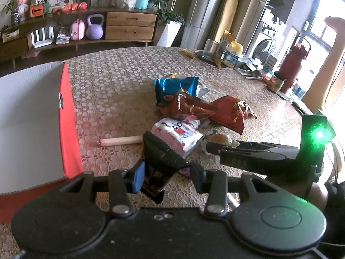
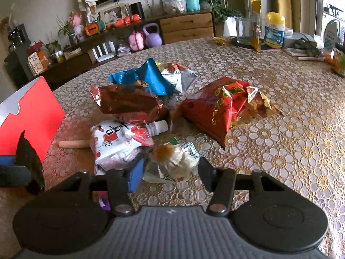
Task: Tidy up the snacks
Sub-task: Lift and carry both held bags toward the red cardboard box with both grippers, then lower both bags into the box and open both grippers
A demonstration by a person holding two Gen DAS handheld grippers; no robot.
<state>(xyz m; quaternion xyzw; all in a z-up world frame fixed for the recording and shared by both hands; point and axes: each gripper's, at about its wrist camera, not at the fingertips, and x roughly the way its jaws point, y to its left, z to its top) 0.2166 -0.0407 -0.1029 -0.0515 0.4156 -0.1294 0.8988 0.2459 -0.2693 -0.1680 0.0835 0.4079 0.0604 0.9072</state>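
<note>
The dark, glossy snack packet (image 1: 160,164) sits between the pads of the left hand-held gripper (image 1: 166,176), just above the lace-patterned surface (image 1: 120,82). The jaws look fairly wide and only the blue pad (image 1: 139,178) seems to touch it, so I cannot tell whether it is truly pinched. The red-and-white cardboard box (image 1: 66,116) stands open close on the left, the likely place for it. To do this well, I would close firmly on the packet's sealed edge, lift clear, then carry it over the box wall before letting go.

The right hand-held gripper (image 2: 170,176) is spread open around a crumpled clear wrapper with a brown pastry (image 2: 172,161), not yet closed on it. Only the right wrist view shows the white-and-red spouted pouch (image 2: 116,142) and its cap clearly; only the left shows the box's white interior.
</note>
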